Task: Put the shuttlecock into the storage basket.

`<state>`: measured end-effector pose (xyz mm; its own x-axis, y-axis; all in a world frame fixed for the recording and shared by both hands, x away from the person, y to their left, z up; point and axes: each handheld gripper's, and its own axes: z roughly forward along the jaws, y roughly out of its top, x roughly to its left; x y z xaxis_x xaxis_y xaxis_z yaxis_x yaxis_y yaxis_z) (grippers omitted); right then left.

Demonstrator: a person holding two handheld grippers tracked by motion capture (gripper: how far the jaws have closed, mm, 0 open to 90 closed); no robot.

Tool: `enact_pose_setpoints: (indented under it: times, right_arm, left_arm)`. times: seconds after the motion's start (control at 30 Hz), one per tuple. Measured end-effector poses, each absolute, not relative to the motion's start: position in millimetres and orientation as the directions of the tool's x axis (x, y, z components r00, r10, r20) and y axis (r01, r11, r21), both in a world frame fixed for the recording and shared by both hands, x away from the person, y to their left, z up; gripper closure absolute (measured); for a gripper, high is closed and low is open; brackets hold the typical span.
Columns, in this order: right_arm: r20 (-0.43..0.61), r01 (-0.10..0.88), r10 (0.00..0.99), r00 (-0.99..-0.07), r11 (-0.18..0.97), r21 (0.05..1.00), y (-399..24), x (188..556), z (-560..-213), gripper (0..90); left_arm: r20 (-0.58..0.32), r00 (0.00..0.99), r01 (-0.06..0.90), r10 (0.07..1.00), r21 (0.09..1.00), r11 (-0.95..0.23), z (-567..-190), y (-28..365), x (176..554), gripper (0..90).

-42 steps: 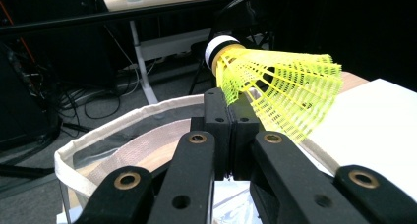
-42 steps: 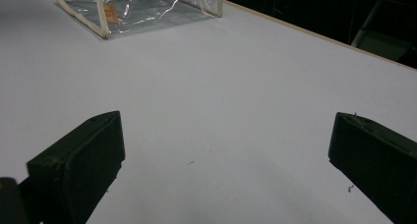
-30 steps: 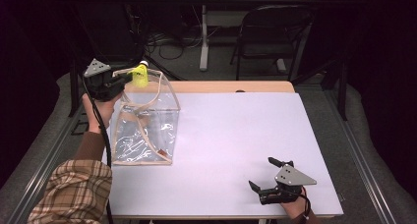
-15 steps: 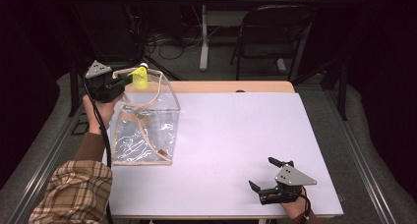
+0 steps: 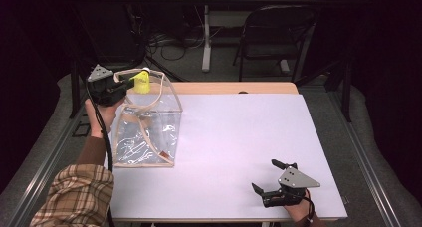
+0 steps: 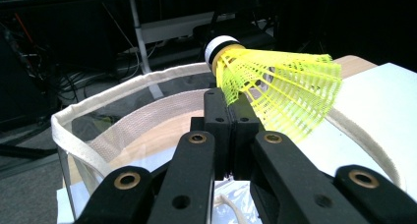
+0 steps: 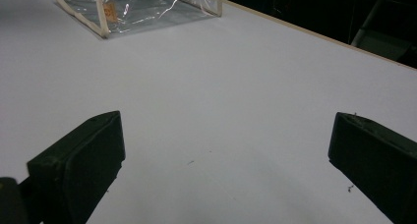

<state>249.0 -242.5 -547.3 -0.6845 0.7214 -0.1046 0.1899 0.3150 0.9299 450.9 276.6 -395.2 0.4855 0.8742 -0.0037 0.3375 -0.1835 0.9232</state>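
**Shuttlecock clamped over bag mouth, other tongs idle**

Left gripper (image 5: 121, 85), upper left of high view: jaws together, clamped on skirt edge of yellow shuttlecock (image 5: 141, 81). In left gripper view, same shuttlecock (image 6: 275, 89) upper centre-right, white cork tip toward upper left, mesh skirt fanning to right, pinched at lower edge betw. the two black pads. Held above open mouth of clear bag (image 5: 147, 122) w/ cream fabric trim; bag rim (image 6: 98, 108) curving beneath gripper, left to right across frame. Bag upright on white table (image 5: 239, 147), left side of high view, near table's left edge. Brownish tag or strap inside bag, low down; detail too small to tell.

Right gripper (image 5: 272, 179), lower right of high view, low over table near front edge, well apart from bag. Jaws wide apart, nothing betw. them: bare tabletop (image 7: 221, 111) in gap in right gripper view, bag (image 7: 142, 8) far off at upper left of that frame.

Plaid sleeve (image 5: 74, 197) at lower left of high view.
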Motion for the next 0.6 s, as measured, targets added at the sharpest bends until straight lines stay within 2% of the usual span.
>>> enact_pose_setpoints:
  times: [0.6]
  right_arm:
    - [-0.106,0.189,0.721,-0.684,0.316,0.930,-242.5,248.9,-547.3,0.1]
  left_arm:
    - [-0.015,0.508,0.365,0.861,0.909,-0.200,-402.9,273.7,452.6,89.6]
